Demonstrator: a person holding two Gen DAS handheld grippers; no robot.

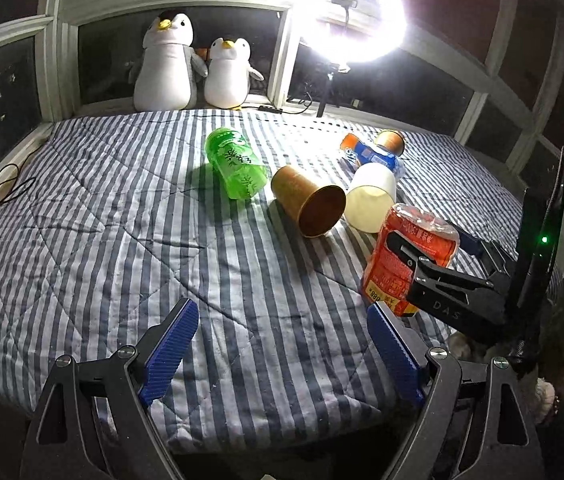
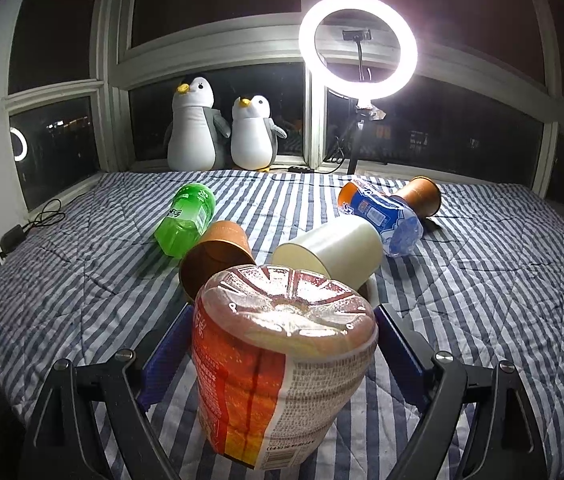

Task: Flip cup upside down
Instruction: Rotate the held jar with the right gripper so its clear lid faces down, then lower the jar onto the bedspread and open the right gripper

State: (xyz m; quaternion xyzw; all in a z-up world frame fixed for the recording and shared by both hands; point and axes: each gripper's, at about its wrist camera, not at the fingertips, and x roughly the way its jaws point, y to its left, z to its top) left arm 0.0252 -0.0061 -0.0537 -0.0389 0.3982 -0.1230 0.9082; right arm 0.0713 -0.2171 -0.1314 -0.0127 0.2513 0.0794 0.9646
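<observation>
An orange shrink-wrapped noodle cup (image 2: 282,360) stands tilted over the striped bedcover (image 1: 121,240), its crinkled round end facing up. My right gripper (image 2: 282,320) is shut on it, with a blue pad pressed to each side; in the left wrist view the right gripper (image 1: 422,240) crosses the noodle cup (image 1: 398,272) at the right. Whether the cup's lower end touches the cover I cannot tell. My left gripper (image 1: 282,308) hangs open over bare cover near the front edge, holding nothing.
A brown paper cup (image 1: 308,204) and a white cup (image 1: 372,198) lie on their sides mid-bed. A green bottle (image 1: 235,168), a blue-orange bottle (image 1: 370,154) and another brown cup (image 1: 392,142) lie further back. Two plush penguins (image 1: 169,64) and a ring light (image 1: 352,16) stand at the window.
</observation>
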